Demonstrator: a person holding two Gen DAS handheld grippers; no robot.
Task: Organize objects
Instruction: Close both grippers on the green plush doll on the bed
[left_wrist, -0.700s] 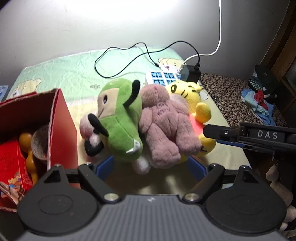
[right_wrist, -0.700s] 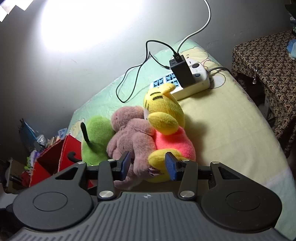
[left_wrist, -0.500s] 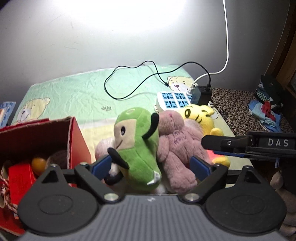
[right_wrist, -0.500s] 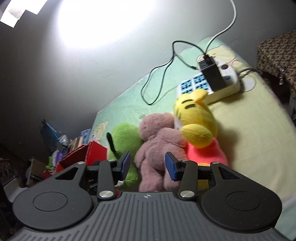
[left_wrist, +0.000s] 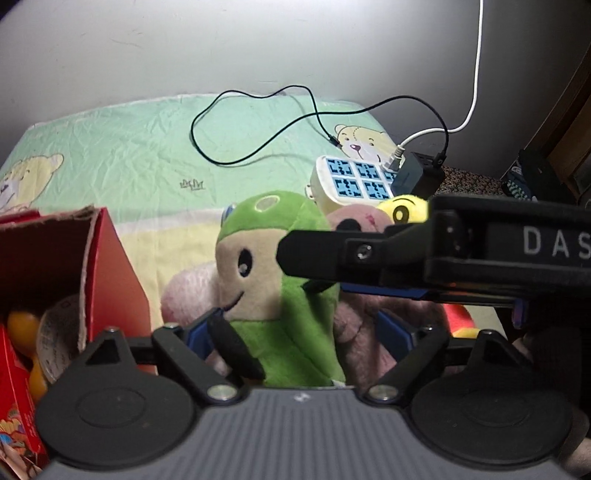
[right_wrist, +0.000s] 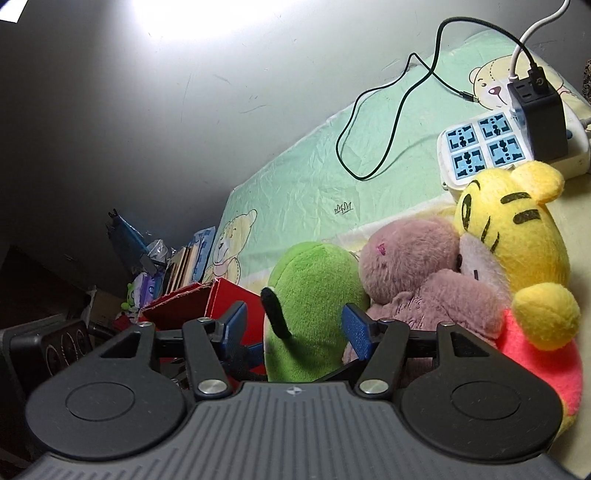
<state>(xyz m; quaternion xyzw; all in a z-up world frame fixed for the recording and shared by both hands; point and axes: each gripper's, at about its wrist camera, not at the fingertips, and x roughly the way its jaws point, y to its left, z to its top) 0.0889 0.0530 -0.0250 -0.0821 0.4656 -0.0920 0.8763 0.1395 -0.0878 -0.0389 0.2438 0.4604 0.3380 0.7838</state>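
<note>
Left hand-held gripper is sitting wide apart around the green plush, fingers flanking its body, not clamping. Right hand-held gripper is also spread, framing the same green plush from the other side and crossing the left view. Pink plush is leaning against the green one, yellow plush beside it, all lying on the bed. Red box is standing just left of the plush. Power strip is lying behind.

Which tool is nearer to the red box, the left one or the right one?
Left. The left tool sits just right of the red box; the right tool straddles the green plush, farther away.
</note>
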